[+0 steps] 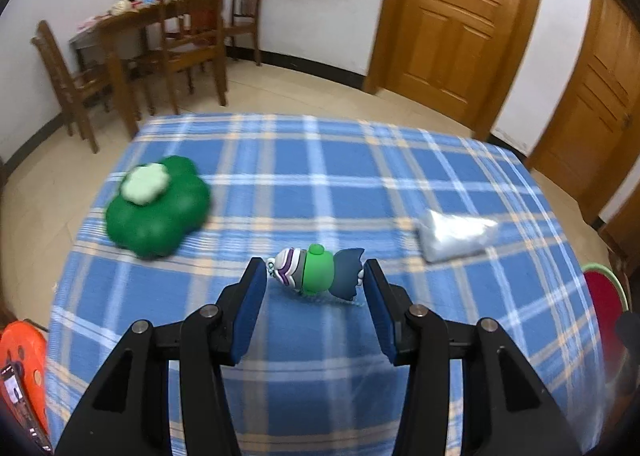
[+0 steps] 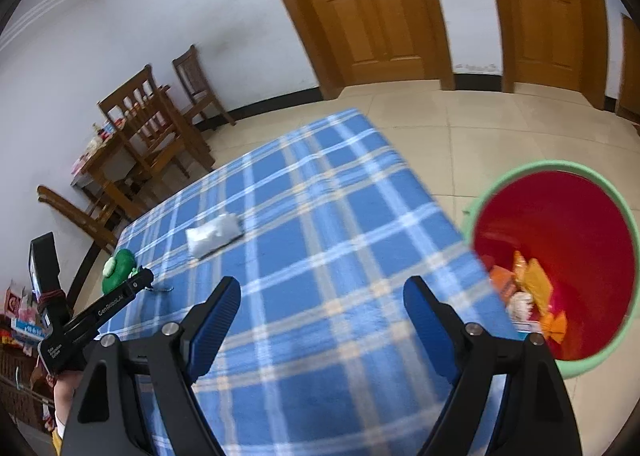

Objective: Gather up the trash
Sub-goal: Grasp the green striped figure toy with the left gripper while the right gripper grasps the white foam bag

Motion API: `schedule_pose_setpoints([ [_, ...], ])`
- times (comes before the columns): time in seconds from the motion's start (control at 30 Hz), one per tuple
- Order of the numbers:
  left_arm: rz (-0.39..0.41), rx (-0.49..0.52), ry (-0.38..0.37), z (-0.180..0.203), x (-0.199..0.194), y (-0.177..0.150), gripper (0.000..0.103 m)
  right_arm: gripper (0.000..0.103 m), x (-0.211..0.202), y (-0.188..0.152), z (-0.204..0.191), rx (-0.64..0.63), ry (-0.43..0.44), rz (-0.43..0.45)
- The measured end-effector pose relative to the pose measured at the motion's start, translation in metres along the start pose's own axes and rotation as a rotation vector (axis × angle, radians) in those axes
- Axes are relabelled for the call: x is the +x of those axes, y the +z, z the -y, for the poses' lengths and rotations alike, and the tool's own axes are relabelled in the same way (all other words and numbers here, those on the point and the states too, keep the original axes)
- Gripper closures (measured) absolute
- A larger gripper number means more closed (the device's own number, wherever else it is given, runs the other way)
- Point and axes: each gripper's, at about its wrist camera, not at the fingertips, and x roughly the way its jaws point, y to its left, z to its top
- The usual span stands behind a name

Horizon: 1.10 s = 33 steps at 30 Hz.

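Observation:
A small toy figure (image 1: 316, 270) with a green body, striped head and dark blue tail lies on the blue plaid tablecloth (image 1: 320, 184). My left gripper (image 1: 316, 276) is open, with its fingers on either side of the figure. A clear plastic bag (image 1: 456, 234) lies to the right on the cloth; it also shows in the right wrist view (image 2: 214, 236). My right gripper (image 2: 322, 296) is open and empty above the cloth near the table's right edge. A red bin with a green rim (image 2: 560, 232) stands beside the table and holds several orange wrappers (image 2: 528, 288).
A green clover-shaped object (image 1: 158, 206) with a pale top sits at the left of the cloth. Wooden chairs (image 1: 192, 28) and a cluttered table stand by the far wall. Wooden doors (image 1: 456, 16) are behind. The left gripper's body (image 2: 92, 320) shows in the right wrist view.

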Motion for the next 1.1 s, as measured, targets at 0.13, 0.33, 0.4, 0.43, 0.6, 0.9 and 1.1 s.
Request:
schedule_pose_setpoints([
  [0.13,0.014,-0.052,0.021,-0.017,0.001,0.0,0.053,0.017,0.018,0.004,-0.029,-0.06,0.017,-0.015],
  [0.33,0.03,-0.107,0.029,-0.036,0.002,-0.001,0.053,0.016,0.05,0.009,-0.07,-0.151,0.035,-0.039],
  [0.4,0.04,-0.115,0.034,-0.04,0.001,-0.001,0.053,0.008,0.06,0.009,-0.078,-0.169,0.035,-0.043],
  [0.43,0.042,-0.12,0.033,-0.041,0.001,-0.002,0.053,0.007,0.066,0.01,-0.084,-0.179,0.034,-0.043],
  [0.6,0.038,-0.148,0.024,-0.048,0.002,-0.004,0.053,0.004,0.095,0.013,-0.103,-0.224,0.012,-0.068],
  [0.9,0.035,-0.157,0.008,-0.049,0.0,-0.003,0.053,0.0,0.129,0.02,-0.124,-0.307,-0.056,-0.073],
  [1.1,0.033,-0.157,0.009,-0.048,0.0,-0.003,0.053,0.0,0.144,0.025,-0.129,-0.337,-0.079,-0.085],
])
